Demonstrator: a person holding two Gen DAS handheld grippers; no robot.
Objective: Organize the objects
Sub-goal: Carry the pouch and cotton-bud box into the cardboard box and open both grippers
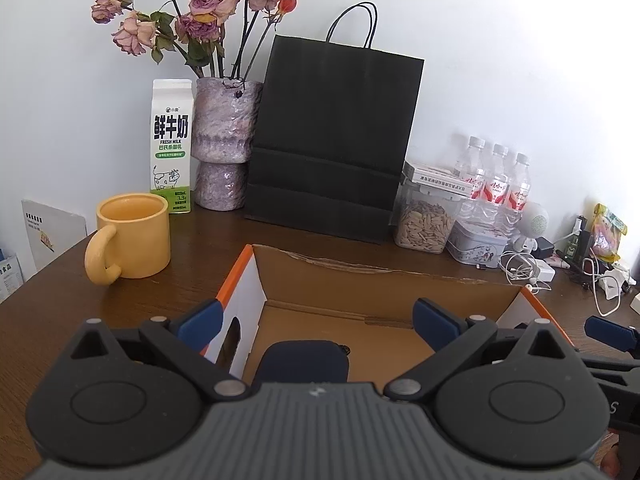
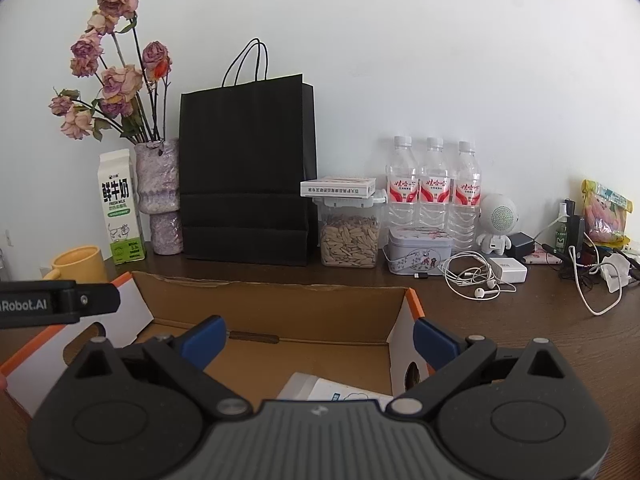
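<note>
Over the cardboard box [image 1: 360, 280], seen from the left wrist, the left gripper [image 1: 318, 320] hangs spread and empty; a dark blue pouch [image 1: 306, 360] lies on the box floor just below it, likely placed there as sorted. A yellow mug [image 1: 134, 236] waits on the counter [image 1: 60, 320] beside the box. From the right wrist, the right gripper [image 2: 320, 338] is likewise spread, holding nothing, above a white packet [image 2: 320, 388] in the box's right end.

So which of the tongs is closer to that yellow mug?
Left. The left tongs hang open over the cardboard box's left end, beside the yellow mug; the right tongs hover over the far right end.
</note>
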